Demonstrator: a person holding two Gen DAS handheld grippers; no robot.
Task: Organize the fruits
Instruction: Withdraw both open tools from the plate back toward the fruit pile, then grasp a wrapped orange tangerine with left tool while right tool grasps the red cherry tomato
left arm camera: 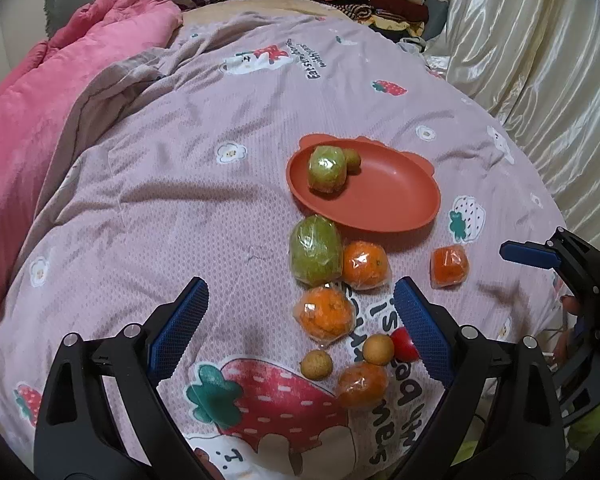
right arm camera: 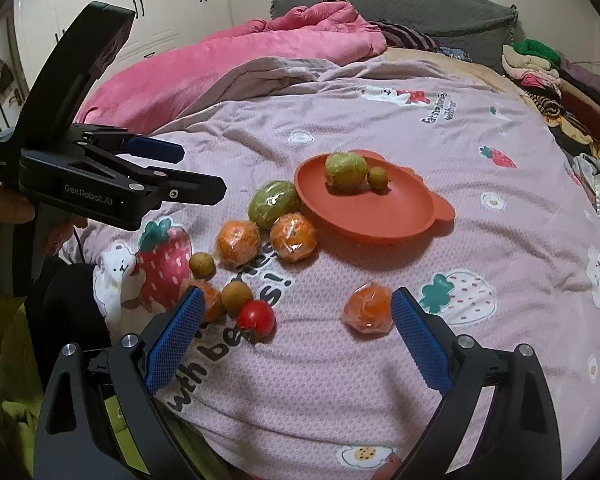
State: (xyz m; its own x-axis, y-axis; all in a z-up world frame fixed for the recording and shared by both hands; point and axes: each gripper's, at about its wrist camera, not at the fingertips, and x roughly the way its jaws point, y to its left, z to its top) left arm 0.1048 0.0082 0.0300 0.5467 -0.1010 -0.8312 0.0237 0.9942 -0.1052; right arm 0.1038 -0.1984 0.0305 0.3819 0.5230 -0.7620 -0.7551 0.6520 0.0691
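Bedroom, bed (right arm camera: 480, 208) with a pink strawberry-print quilt, pink blanket (right arm camera: 236, 68) upper left, folded clothes (right arm camera: 560, 80) upper right. Orange plate (right arm camera: 396, 216) at frame centre already holds a wrapped green fruit (right arm camera: 346, 170) and a small brown one (right arm camera: 378, 178). Right gripper (right arm camera: 296, 332) is spread wide and empty; the lone wrapped orange (right arm camera: 368, 308) sits just inside its right finger, so this arm looks nearest. Left gripper (left arm camera: 300, 320), also wide open and empty, hovers over the loose cluster (left arm camera: 328, 304) below the plate. Soft bedding, fruit may roll.
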